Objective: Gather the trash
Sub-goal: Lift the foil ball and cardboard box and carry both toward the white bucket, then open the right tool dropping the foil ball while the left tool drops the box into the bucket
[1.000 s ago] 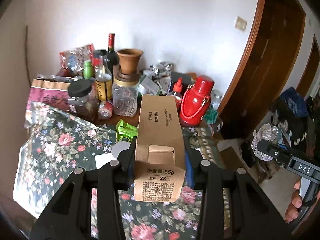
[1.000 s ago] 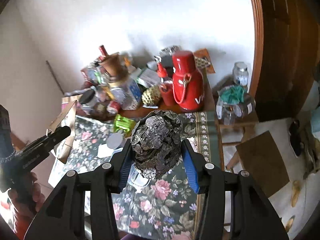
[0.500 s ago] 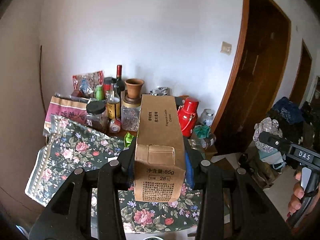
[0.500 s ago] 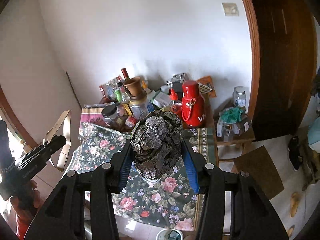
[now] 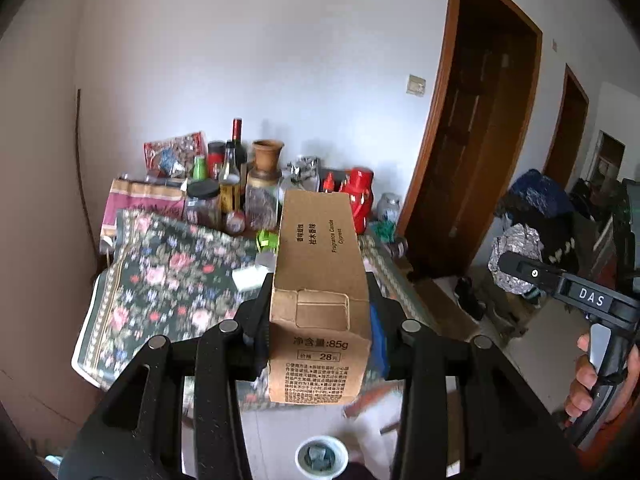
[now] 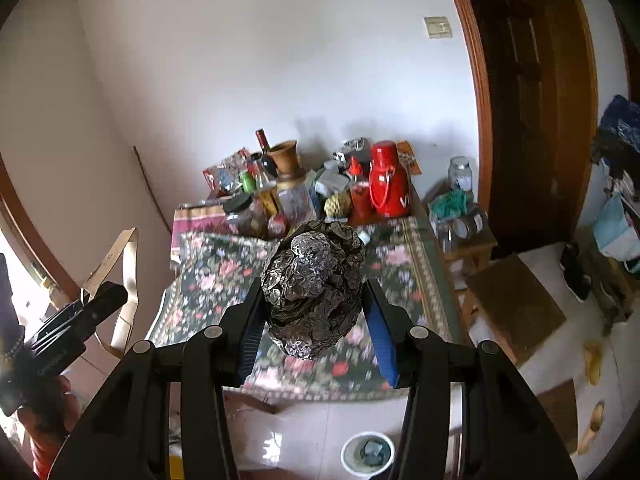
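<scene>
My left gripper (image 5: 320, 320) is shut on a brown cardboard candle box (image 5: 320, 280) and holds it in the air in front of the table. My right gripper (image 6: 314, 316) is shut on a crumpled ball of aluminium foil (image 6: 314, 292). The foil ball also shows at the right of the left wrist view (image 5: 516, 256). The box shows at the left of the right wrist view (image 6: 120, 280). A small white bin (image 6: 367, 454) with some trash inside stands on the floor below both grippers; it also shows in the left wrist view (image 5: 321, 458).
A table with a floral cloth (image 6: 224, 276) stands ahead, crowded at the back with bottles, jars and a red thermos (image 6: 387, 184). A low wooden stool (image 6: 516, 304) and a side shelf with jars stand at the right. A dark wooden door (image 5: 472, 152) is at the right.
Both grippers have pulled back and up from the table with their loads. The table now looks smaller and farther, and the white bin on the floor has come into view.
</scene>
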### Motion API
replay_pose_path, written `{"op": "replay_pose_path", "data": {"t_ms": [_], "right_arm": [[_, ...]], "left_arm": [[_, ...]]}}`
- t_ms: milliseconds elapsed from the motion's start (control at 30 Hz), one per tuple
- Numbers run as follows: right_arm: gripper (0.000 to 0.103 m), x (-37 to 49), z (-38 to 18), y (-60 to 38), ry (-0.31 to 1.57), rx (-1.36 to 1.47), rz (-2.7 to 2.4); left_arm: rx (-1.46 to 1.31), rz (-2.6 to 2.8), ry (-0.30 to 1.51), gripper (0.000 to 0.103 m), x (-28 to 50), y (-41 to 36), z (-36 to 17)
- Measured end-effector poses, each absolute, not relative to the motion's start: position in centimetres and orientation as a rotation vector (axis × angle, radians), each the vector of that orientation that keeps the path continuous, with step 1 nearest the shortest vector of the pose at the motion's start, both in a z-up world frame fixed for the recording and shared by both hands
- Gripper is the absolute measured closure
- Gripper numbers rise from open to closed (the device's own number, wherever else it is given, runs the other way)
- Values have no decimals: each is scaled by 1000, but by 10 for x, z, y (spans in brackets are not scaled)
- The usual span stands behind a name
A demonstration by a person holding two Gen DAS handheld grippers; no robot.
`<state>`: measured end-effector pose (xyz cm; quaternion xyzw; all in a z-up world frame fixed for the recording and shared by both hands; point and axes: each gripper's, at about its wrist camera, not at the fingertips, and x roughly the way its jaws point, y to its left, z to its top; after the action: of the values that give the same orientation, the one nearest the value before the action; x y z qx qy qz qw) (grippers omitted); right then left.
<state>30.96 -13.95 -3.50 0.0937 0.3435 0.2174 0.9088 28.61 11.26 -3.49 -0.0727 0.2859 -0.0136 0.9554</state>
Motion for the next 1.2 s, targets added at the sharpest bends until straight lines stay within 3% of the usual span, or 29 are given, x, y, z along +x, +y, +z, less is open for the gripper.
{"op": "replay_pose_path", "data": {"t_ms": [300, 667, 933, 1200], "right_arm": [[59, 250, -60, -129, 794, 195, 392], [58, 235, -114, -126, 951, 141, 411], [58, 255, -199, -132, 1129, 109, 456], [58, 274, -305, -128, 1270, 29, 498]], "left_arm": [[-155, -79, 679, 64, 233, 126, -68], [-171, -108, 823, 64, 232, 106, -119], [-178, -103, 982, 64, 260, 80, -201], [-223, -77, 1141, 64, 282, 65, -327]]}}
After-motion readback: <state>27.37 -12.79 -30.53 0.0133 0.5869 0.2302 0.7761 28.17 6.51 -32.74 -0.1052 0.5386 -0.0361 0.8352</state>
